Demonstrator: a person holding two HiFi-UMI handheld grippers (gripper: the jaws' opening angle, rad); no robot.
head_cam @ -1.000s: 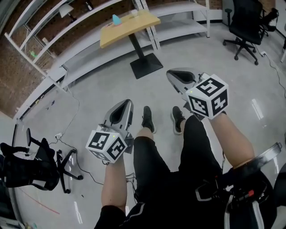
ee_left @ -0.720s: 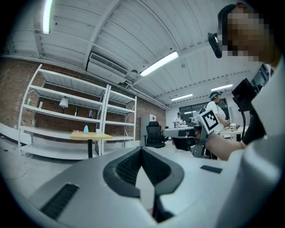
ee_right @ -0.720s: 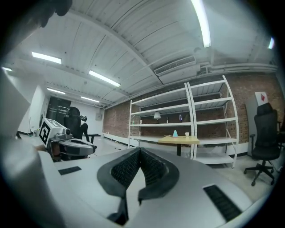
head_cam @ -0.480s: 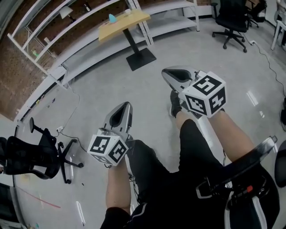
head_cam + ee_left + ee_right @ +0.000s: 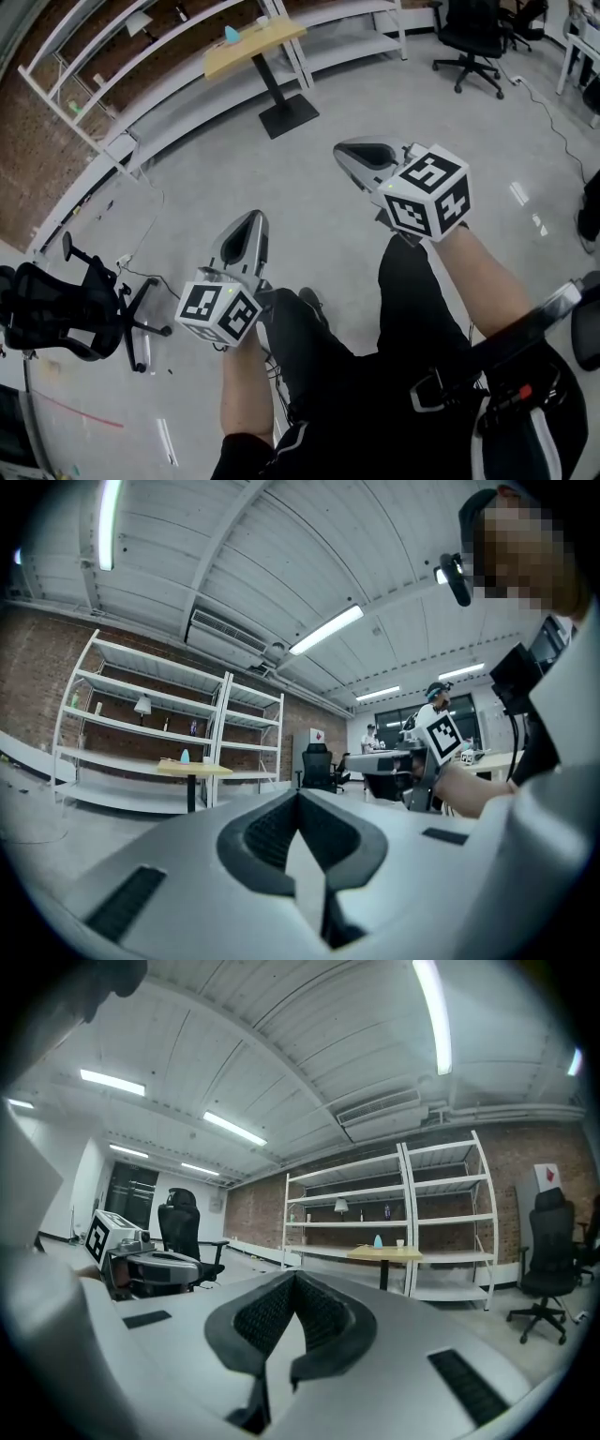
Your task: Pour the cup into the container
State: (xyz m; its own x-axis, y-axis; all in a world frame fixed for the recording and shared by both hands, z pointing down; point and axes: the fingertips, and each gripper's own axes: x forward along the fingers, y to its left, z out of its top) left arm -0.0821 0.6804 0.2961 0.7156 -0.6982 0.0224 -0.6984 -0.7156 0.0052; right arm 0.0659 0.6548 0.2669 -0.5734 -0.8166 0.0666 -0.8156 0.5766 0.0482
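- Small white cup (image 5: 399, 1242), or what looks like one at this distance, is in neither claw.
- Left gripper (image 5: 249, 223) is nearest, held level over the person's black-clad legs (image 5: 309, 347). Its jaws are pressed together with nothing between them.
- Right gripper (image 5: 356, 155) sits just beyond and to the right, its jaws likewise pressed together and empty.
- Grey polished floor (image 5: 309, 187) stretches ahead, with a black office chair (image 5: 47, 323) at the left.
- Far off, the wooden-topped pedestal table (image 5: 272, 39) bears the cup near a light-blue rounded thing (image 5: 232, 36), in front of white metal shelving (image 5: 406, 1194).
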